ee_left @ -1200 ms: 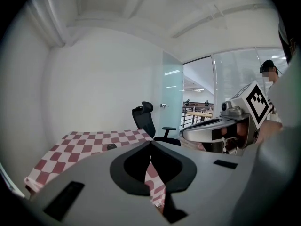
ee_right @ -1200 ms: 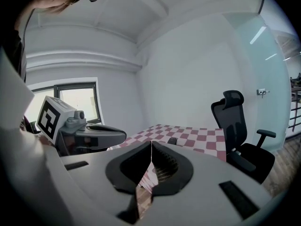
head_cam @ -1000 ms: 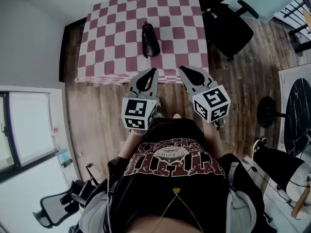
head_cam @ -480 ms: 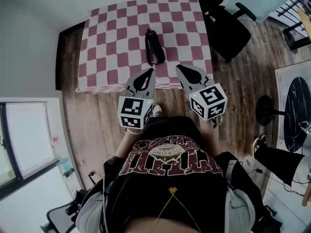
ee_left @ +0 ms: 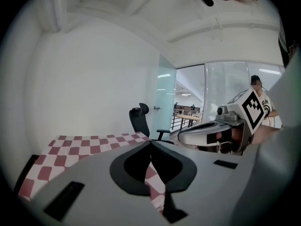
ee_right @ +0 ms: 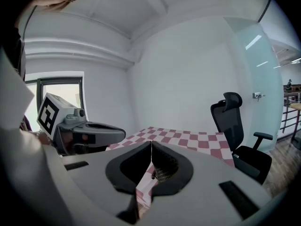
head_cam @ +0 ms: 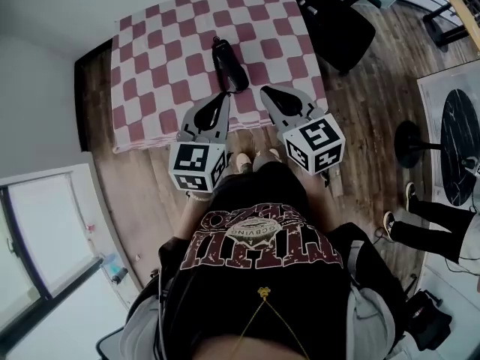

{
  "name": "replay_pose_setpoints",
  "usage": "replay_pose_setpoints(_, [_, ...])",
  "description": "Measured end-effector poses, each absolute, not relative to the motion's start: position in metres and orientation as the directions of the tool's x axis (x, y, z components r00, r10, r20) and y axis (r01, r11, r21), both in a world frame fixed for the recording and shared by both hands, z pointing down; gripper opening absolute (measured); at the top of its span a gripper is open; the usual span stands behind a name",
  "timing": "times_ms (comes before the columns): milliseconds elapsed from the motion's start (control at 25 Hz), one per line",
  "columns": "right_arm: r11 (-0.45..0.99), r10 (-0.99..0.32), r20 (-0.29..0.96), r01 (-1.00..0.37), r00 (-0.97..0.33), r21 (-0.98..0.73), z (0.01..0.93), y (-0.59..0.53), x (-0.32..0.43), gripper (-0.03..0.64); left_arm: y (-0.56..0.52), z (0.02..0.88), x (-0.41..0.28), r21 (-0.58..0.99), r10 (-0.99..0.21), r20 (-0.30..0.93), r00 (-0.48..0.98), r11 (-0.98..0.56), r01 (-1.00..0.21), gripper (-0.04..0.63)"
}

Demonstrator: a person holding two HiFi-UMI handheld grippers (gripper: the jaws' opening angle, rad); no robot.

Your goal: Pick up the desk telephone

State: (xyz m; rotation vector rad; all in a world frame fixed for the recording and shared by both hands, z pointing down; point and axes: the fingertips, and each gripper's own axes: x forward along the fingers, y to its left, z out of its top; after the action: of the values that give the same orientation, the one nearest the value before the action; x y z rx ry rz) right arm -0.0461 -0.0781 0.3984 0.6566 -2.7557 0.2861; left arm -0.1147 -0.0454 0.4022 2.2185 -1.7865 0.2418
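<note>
The desk telephone (head_cam: 229,64) is a long black object lying on the red-and-white checked tablecloth (head_cam: 157,58), near the table's front half. My left gripper (head_cam: 223,96) hangs over the near edge of the table, just short of the phone and slightly to its left. My right gripper (head_cam: 264,91) hangs beside it, a little to the phone's right. Neither touches the phone. In the left gripper view the left gripper (ee_left: 150,142) has its jaws together and empty; in the right gripper view the right gripper (ee_right: 151,142) is the same. The phone is hidden behind the jaws in both gripper views.
A black office chair (head_cam: 334,17) stands at the table's right side, also in the gripper views (ee_left: 139,119) (ee_right: 235,126). Another person's legs (head_cam: 431,217) and a round black base (head_cam: 411,142) are on the wooden floor at right. A white wall borders the table's left.
Both grippers have moved forward toward the table and now reach over its near edge, closer to the phone. Their jaws have stayed together.
</note>
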Motion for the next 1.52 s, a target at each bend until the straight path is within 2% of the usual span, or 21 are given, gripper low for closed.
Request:
replay_pose_setpoints(280, [0.878, -0.395, 0.350, -0.461, -0.849, -0.126, 0.407, -0.093, -0.057, 0.020, -0.050, 0.411, -0.141, 0.149, -0.937, 0.306, 0.170, -0.129, -0.980, 0.000])
replay_pose_setpoints(1040, [0.931, -0.252, 0.371, -0.329, -0.894, -0.159, 0.411, -0.198, -0.096, 0.020, -0.129, 0.409, -0.191, 0.121, -0.927, 0.376, -0.011, 0.061, -0.991, 0.000])
replay_pose_setpoints(1280, [0.924, -0.287, 0.345, -0.354, -0.894, -0.148, 0.416, -0.225, -0.100, 0.020, -0.143, 0.414, -0.195, 0.111, -0.917, 0.394, -0.054, 0.106, -0.988, 0.000])
replay_pose_setpoints(1520, [0.948, -0.207, 0.341, -0.274, -0.917, -0.161, 0.418, -0.228, -0.112, 0.020, -0.148, 0.417, -0.197, 0.094, -0.910, 0.402, -0.102, 0.152, -0.984, 0.000])
